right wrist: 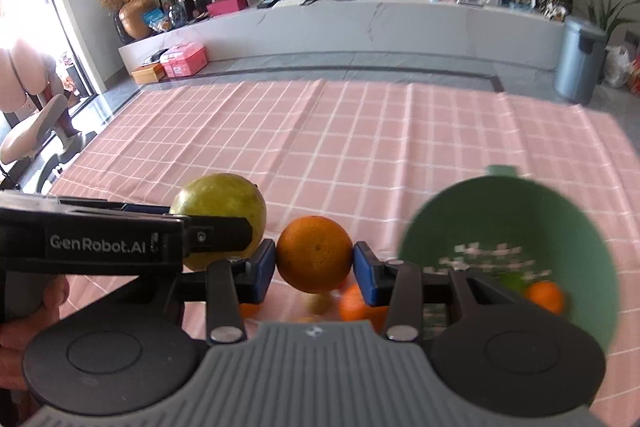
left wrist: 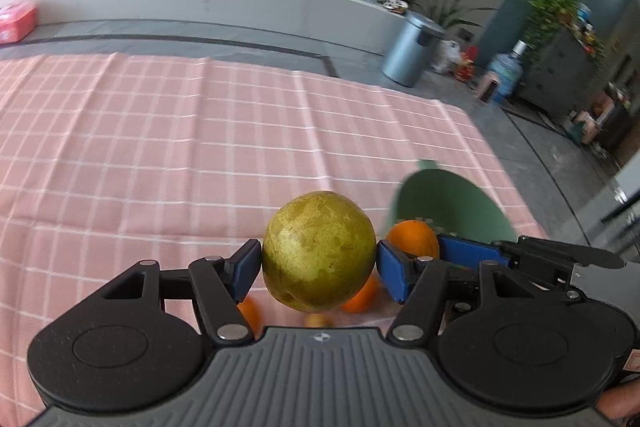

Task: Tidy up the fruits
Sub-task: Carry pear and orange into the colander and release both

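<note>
The left gripper (left wrist: 319, 264) holds a yellow-green pear (left wrist: 319, 251) clamped between its blue pads (left wrist: 245, 269), the jaws standing wide around the fruit, which is clear of the surface (left wrist: 160, 147) with its pink checked cloth. The right gripper (right wrist: 315, 266) holds an orange (right wrist: 314, 253) pinched between its own blue pads (right wrist: 264, 273) at a narrower setting — this fruit is likewise off the cloth. In the right wrist view the left gripper and its pear sit just beside the orange, to its left and slightly farther off. A green bowl (right wrist: 500, 211) stands on the cloth to the right of both grippers; inside it lie one orange fruit (right wrist: 545, 295) and a blurred green item (right wrist: 512, 281) that cannot be identified. Below the held fruits, further orange pieces (right wrist: 352, 303) lie on the cloth — blurred, count uncertain. A person's fingers (right wrist: 36, 311) show at the left gripper's handle.
</note>
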